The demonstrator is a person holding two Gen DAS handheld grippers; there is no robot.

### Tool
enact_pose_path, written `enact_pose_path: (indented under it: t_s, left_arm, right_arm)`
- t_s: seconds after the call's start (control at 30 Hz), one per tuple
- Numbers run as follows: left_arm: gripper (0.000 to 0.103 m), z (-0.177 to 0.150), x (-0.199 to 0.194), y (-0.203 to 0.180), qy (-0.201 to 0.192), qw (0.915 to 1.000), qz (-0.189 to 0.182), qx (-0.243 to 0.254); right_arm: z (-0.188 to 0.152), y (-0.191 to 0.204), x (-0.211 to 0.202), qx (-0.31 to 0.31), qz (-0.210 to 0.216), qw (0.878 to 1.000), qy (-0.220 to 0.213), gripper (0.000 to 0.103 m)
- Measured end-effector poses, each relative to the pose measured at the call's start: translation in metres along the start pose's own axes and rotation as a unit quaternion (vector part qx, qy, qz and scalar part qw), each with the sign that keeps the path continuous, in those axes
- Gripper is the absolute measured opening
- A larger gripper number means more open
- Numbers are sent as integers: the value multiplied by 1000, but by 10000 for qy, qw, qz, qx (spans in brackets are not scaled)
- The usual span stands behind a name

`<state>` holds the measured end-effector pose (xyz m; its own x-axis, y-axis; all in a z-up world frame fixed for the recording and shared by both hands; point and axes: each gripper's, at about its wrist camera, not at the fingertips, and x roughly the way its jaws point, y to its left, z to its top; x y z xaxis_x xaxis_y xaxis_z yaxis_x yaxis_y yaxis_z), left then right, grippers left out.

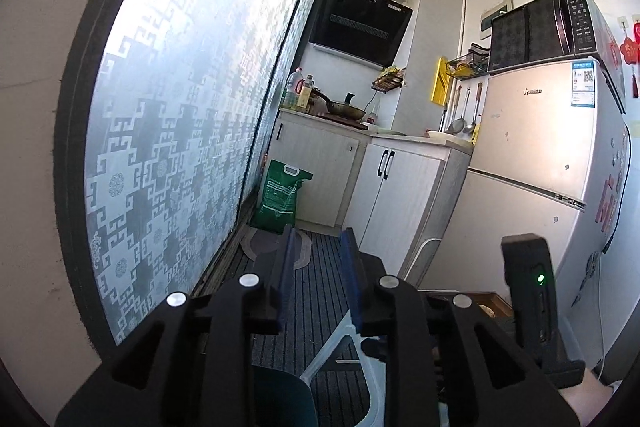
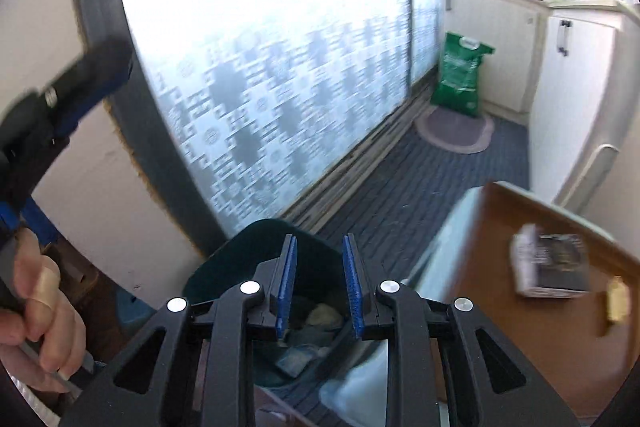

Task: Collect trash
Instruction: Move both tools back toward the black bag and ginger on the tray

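Both my grippers, left point(image 1: 318, 249) and right point(image 2: 320, 255), gape empty; right hangs over the bin point(image 2: 224, 263), low centre, for dropping trash.

A narrow home kitchen: a black range hood point(image 1: 360, 27) hangs above a wok point(image 1: 346, 109) on the counter, white cabinets point(image 1: 394, 195) run beside a two-door refrigerator point(image 1: 536, 163) topped by a microwave point(image 1: 540, 27), and a green rice sack point(image 1: 282, 197) leans by frosted patterned glass doors point(image 1: 180, 115).
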<state>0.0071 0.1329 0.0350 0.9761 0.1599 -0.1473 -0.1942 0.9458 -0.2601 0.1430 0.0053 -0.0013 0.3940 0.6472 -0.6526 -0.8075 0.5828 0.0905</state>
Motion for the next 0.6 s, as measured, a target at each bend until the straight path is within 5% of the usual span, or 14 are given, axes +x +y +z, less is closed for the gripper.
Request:
enact_pose_path:
  t_s: [0.1,0.37,0.6]
  left_arm:
    - [41,-5,11,-16,213,9997,-136,75]
    - [42,-23,40,-75,647,9962,-436,389]
    - [55,-44,80,-121,1402,9879,-526,412]
  right_arm:
    - [0,-23,-19,210,-171,9995,-188,24]
    - [-17,-101,-68,704,-842,9929,-453,29]
    - [-41,-148,-100,1127,-1262,9840,-560,40]
